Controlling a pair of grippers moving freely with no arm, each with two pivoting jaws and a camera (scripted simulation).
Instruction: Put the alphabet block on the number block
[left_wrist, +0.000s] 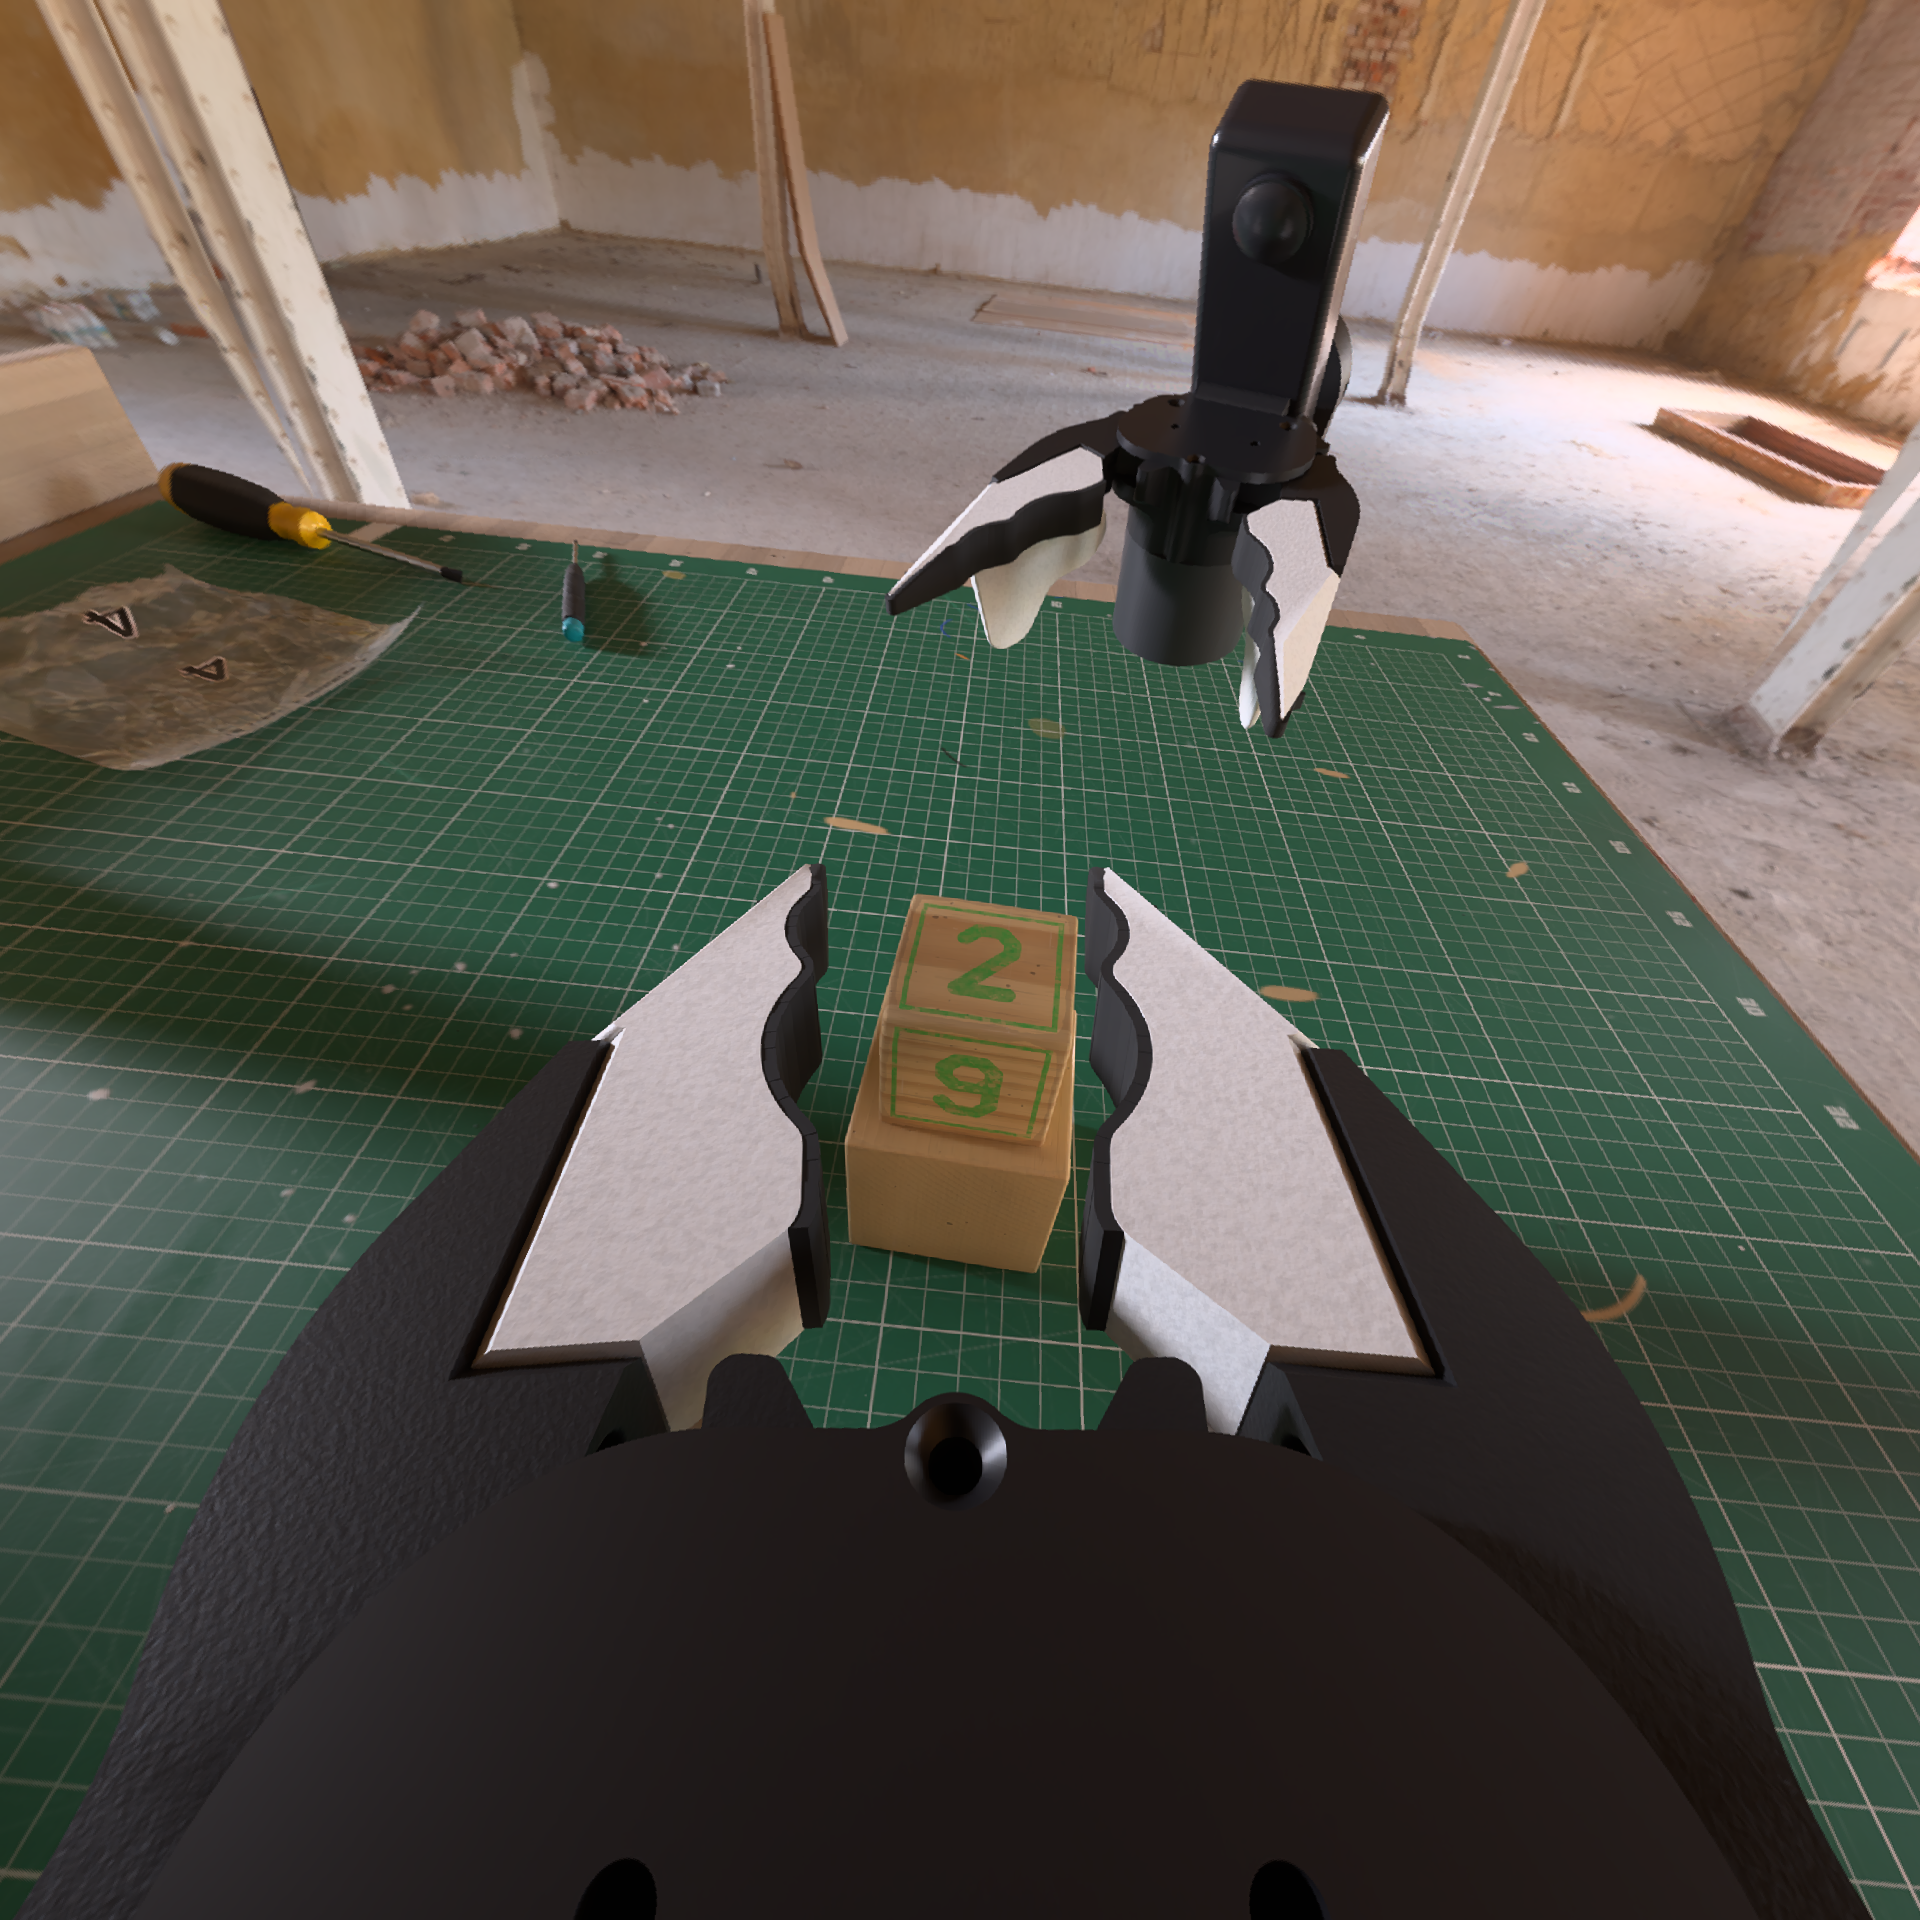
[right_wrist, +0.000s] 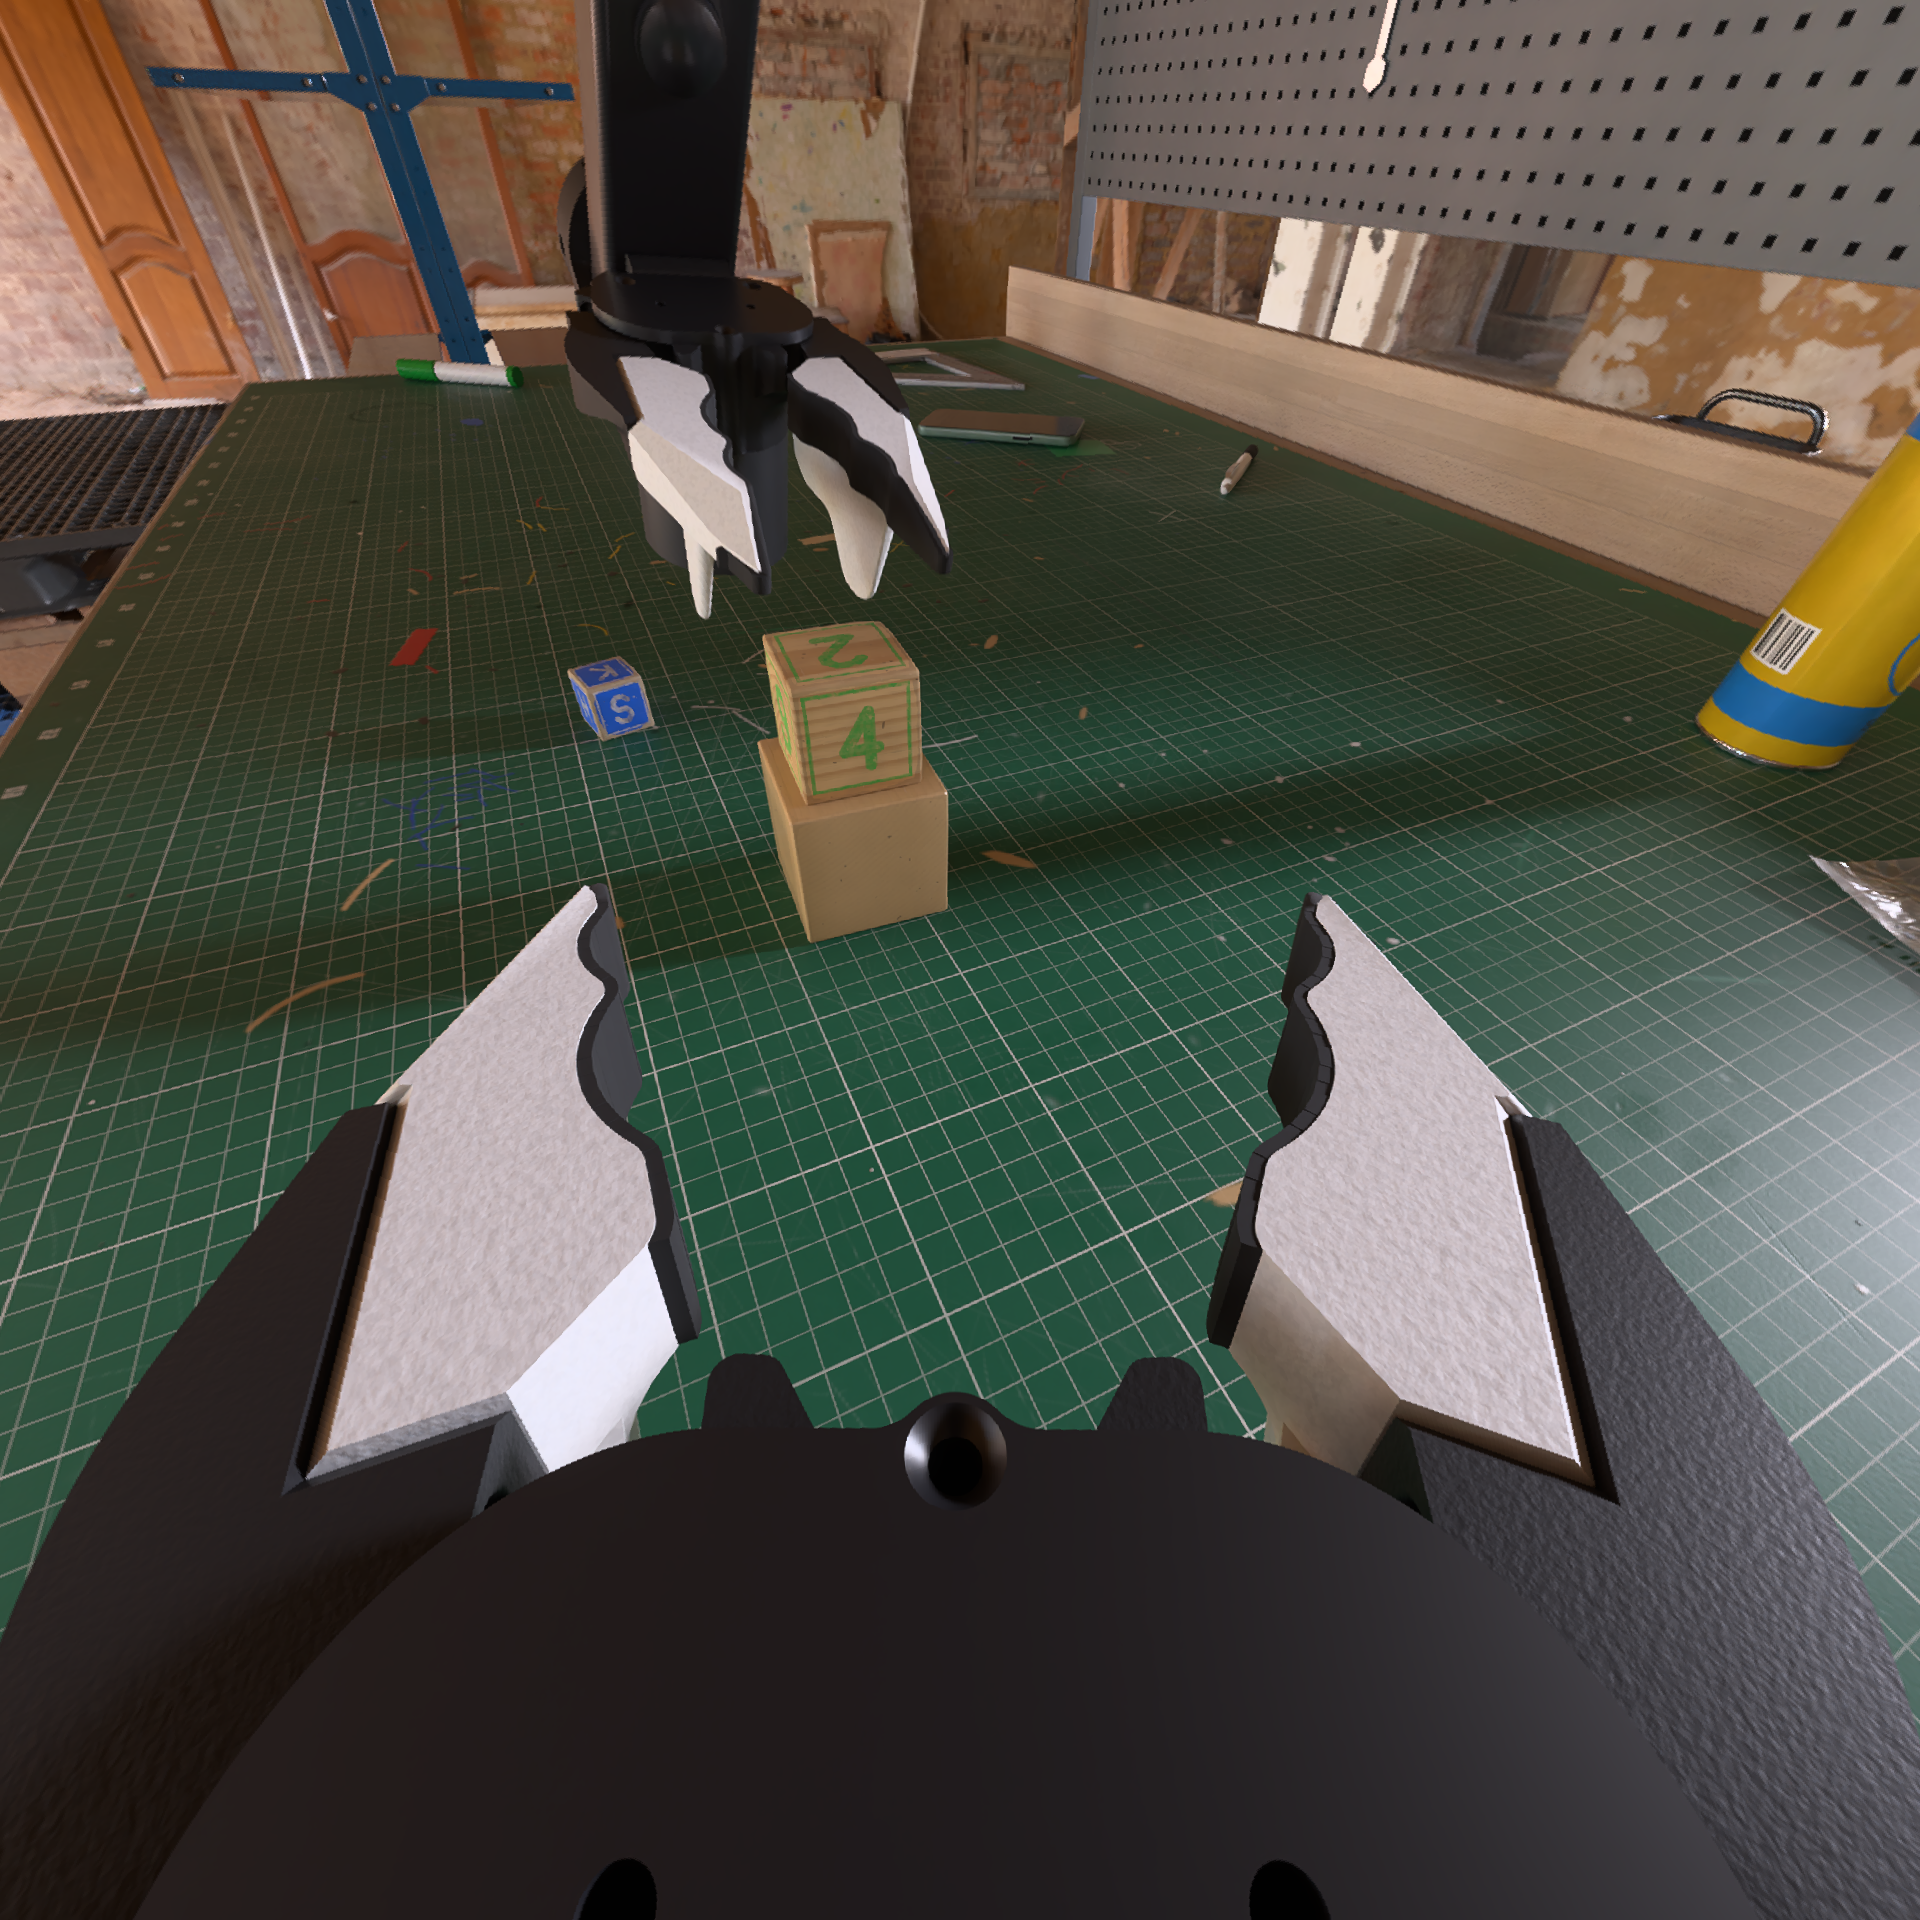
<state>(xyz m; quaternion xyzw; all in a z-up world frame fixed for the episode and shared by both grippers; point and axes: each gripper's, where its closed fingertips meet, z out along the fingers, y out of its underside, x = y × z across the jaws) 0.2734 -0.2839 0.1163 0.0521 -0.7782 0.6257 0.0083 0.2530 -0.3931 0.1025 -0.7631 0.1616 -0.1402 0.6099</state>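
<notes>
The number block (left_wrist: 977, 1023), pale wood with green numerals, sits on top of a larger plain wooden block (left_wrist: 956, 1205) on the green cutting mat (left_wrist: 416, 935). My left gripper (left_wrist: 958, 878) is open, with its fingers on either side of the number block and not touching it. In the right wrist view the left gripper (right_wrist: 800, 592) hovers just above the number block (right_wrist: 847, 712). The blue alphabet block (right_wrist: 611, 698) lies on the mat to the left of the stack. My right gripper (right_wrist: 956, 899) is open and empty, short of the stack, and shows raised in the left wrist view (left_wrist: 1081, 665).
A yellow-handled screwdriver (left_wrist: 281, 514), a small screwdriver (left_wrist: 571, 603) and a clear plastic bag (left_wrist: 177, 665) lie at the mat's far left. A yellow and blue can (right_wrist: 1829, 644), a phone (right_wrist: 997, 426), a pen (right_wrist: 1236, 470) and a green marker (right_wrist: 457, 372) lie around. A wooden rail (right_wrist: 1455, 416) and pegboard (right_wrist: 1507, 125) border one side.
</notes>
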